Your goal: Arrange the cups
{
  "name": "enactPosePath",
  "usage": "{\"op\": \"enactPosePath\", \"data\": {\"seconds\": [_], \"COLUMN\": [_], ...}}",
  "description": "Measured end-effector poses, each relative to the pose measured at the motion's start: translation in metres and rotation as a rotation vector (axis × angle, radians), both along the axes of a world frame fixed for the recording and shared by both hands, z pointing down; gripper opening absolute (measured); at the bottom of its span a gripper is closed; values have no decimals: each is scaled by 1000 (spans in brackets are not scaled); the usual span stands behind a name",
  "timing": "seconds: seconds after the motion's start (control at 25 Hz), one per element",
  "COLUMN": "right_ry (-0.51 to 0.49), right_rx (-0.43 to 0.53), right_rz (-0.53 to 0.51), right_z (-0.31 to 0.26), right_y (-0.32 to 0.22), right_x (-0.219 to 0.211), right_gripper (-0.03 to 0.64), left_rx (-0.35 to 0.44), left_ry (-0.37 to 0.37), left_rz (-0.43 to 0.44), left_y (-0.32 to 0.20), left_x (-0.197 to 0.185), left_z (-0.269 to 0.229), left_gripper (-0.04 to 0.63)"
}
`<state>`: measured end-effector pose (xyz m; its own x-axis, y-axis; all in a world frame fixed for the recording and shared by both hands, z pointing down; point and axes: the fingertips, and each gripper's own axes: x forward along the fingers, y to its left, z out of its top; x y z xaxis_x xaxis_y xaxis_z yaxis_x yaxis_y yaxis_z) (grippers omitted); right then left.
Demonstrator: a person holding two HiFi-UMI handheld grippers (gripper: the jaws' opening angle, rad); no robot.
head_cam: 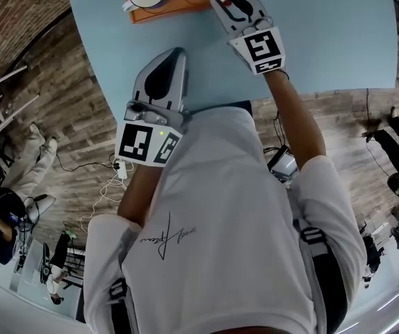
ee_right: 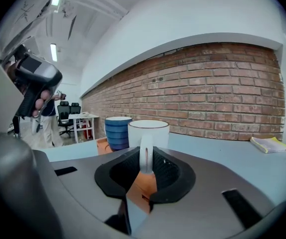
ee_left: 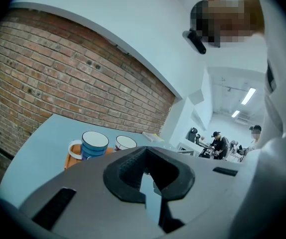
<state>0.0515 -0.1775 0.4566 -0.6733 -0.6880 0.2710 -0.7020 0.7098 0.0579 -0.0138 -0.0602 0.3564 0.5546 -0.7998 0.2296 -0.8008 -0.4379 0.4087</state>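
Right gripper view: the right gripper (ee_right: 145, 167) sits low and almost level over a pale blue table (ee_right: 232, 158). Between its jaws stands the thin looped handle (ee_right: 146, 152) of a white cup (ee_right: 148, 131). The jaws are clamped on that handle, and the ribbed pads appear to meet it on both sides. Gripping the handle likely lets the cup be lifted or turned without touching its rim. Below the jaws, through the gap between them, an orange tray (ee_right: 142, 185) shows, and the cup rests on it just beyond the jaw tips. Beyond and to the left of the jaws a blue ribbed cup (ee_right: 117, 131) stands on the same tray, just beside the white one. Whether the two cups touch cannot be told. Farther off, right of the jaws, a yellow booklet (ee_right: 268, 143) lies on the table before a brick wall (ee_right: 222, 93). In the left gripper view, the left gripper (ee_left: 145, 172) has its jaws together with nothing between them. Both cups stand well ahead of those jaws and to their left. This gripper probably hangs back by the near table edge to leave the tray free for the working hand. The arranging seems barely begun, with both cups side by side on the tray.
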Motion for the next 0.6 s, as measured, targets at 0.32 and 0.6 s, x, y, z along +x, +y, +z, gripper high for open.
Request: {"op": "enactPosePath", "data": {"seconds": [0.32, 0.6], "right_ry": [0, 13], "right_rx": [9, 10], "right_rz": [78, 119], "right_z": [-1, -5], "right_y": [0, 3], "right_x": [2, 1], "right_gripper": [67, 64], "left_rx": [-9, 2], "left_ry": [13, 17], "left_rz": [-21, -39], "left_y": [3, 6], "left_x": [-3, -11], "left_z": [2, -1], "left_gripper": [9, 9]}}
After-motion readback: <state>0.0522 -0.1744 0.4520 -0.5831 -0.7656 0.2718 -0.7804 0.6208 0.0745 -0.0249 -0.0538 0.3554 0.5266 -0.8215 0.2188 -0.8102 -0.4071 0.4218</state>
